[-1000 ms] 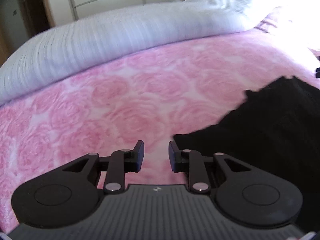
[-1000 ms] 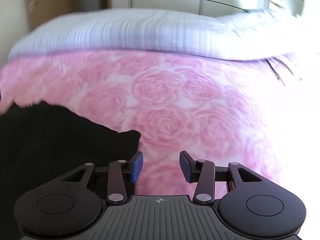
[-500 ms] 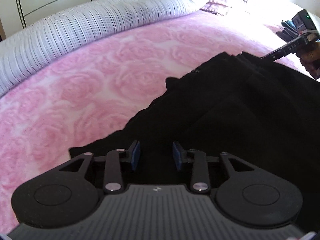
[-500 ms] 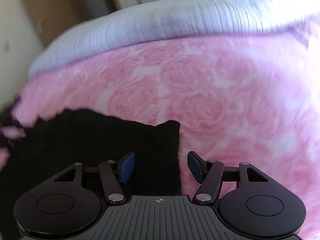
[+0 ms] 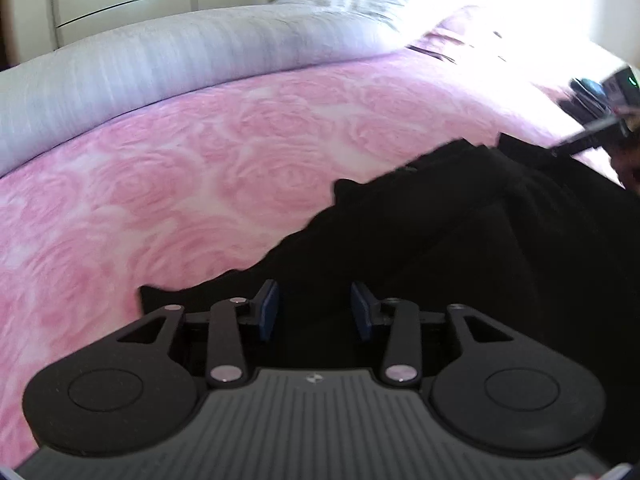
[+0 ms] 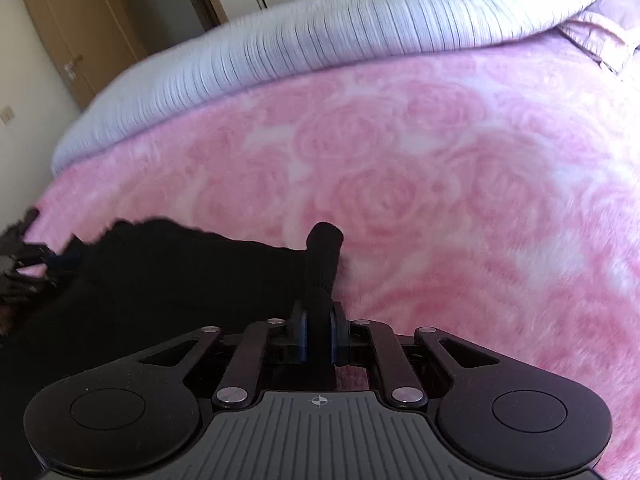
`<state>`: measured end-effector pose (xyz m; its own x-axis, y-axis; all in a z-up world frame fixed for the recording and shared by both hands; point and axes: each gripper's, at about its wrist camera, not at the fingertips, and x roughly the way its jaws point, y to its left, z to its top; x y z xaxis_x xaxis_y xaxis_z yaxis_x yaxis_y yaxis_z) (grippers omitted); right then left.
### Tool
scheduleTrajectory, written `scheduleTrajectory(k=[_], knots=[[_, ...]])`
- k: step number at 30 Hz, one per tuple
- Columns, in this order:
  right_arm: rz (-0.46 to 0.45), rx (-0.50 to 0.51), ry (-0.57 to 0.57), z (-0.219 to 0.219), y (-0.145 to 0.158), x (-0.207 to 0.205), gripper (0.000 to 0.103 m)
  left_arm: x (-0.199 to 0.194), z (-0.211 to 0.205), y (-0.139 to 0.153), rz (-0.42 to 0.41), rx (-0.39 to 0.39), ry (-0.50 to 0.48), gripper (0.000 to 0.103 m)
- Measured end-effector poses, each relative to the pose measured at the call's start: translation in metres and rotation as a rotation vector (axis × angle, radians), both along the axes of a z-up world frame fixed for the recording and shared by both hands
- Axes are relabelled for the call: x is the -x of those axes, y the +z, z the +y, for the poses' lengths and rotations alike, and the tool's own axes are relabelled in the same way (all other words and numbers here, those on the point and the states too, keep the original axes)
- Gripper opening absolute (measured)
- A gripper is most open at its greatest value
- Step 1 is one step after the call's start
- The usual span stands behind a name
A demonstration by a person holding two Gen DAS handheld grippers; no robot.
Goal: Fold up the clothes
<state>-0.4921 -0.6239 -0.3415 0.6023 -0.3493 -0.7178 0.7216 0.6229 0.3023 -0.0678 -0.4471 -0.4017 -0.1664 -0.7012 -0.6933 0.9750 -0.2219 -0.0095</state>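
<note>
Black fabric, a dark garment (image 5: 500, 240), lies spread on a bed covered by a pink rose-patterned blanket (image 5: 200, 168). Seen from the left wrist, it fills the near right part of the scene, its ragged edge running from near the left tongs (image 5: 315, 312) up toward the far right. The left tongs hang over that near edge with the blue-padded fingers (image 5: 269, 312) set apart, a clear gap between them, and nothing held; dark cloth shows through the gap below. At the far right edge of this view the other tool appears blurred at the far corner of the garment.

From the right wrist, the right tongs (image 6: 319, 336) are closed on a corner of the garment (image 6: 160, 280): a narrow fold of black cloth is pinched between the blue pads and stands up beyond the fingertips as a small rounded tab. The rest of the garment stretches away to the left over the blanket (image 6: 440, 200).

Beyond the blanket, a pale grey ribbed duvet (image 6: 320, 48) lies bunched along the far side of the bed. A wooden door (image 6: 76, 40) stands at the far left.
</note>
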Motion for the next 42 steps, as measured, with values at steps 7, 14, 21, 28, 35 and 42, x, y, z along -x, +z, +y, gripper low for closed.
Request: scheduleTrajectory(k=[7,14,21,28,35,42], knots=[[0.018,0.233,0.024,0.097,0.069,0.021,0.034,0.009,0.094,0.049,-0.122,0.087,0.016,0.033],[-0.115,0.238,0.090,0.247,0.054,0.061,0.036,0.035,0.178,0.025,-0.123,0.017,0.012,0.034],[-0.025,0.184,-0.044,0.291,0.030,0.086,0.037,0.043,0.234,0.025,-0.130,0.018,0.103,0.034],[0.315,0.555,0.241,0.362,0.029,0.055,0.076,0.100,0.314,0.027,-0.457,0.194,-0.170,0.070],[0.631,0.791,0.524,0.385,-0.016,0.003,0.076,0.138,0.306,-0.019,-0.795,0.222,-0.379,0.069],[0.687,0.924,0.583,0.376,-0.040,-0.033,0.075,0.137,0.271,-0.032,-0.972,0.255,-0.452,0.065]])
